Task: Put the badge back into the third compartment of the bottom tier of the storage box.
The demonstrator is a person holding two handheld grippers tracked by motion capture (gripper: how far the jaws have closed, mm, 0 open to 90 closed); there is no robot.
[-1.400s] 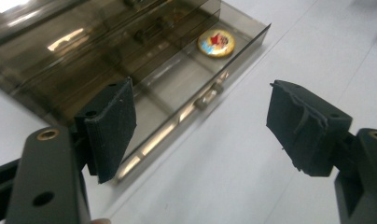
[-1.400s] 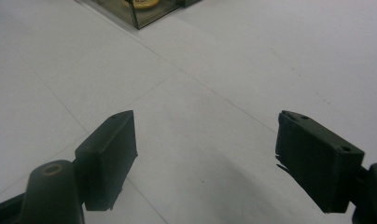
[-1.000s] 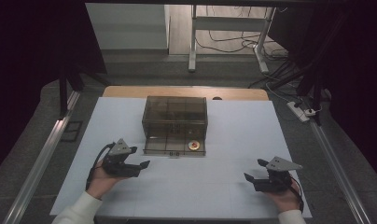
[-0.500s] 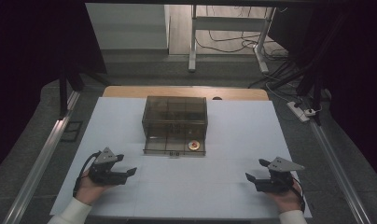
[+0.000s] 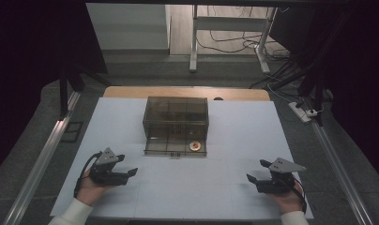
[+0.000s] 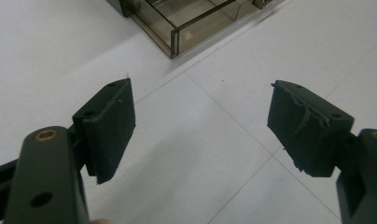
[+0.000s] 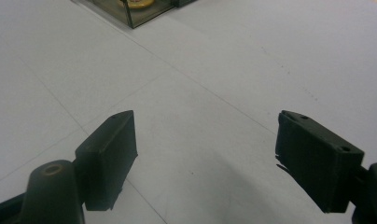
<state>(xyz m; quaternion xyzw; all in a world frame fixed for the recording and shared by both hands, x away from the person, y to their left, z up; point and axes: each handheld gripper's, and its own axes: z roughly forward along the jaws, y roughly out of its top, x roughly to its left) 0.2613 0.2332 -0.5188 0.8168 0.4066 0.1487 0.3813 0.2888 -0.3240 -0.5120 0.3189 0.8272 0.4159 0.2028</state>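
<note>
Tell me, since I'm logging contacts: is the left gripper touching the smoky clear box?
Apart. In the high view, bare white table lies between the left gripper and the box; the left gripper view shows its open jaws short of the box's corner.

Looked down and forward from high above the near edge of the white table point(image 5: 234, 122). Rode low and close over that table in both gripper views, sharing corners of the smoky box point(image 5: 176, 124).

White-covered table with one box on it

We see a rectangular table point(image 5: 131, 117) under a white sheet; a smoky transparent plastic drawer box point(image 5: 176, 117) stands on its far middle, with its bottom drawer point(image 5: 176, 148) pulled out.
</note>
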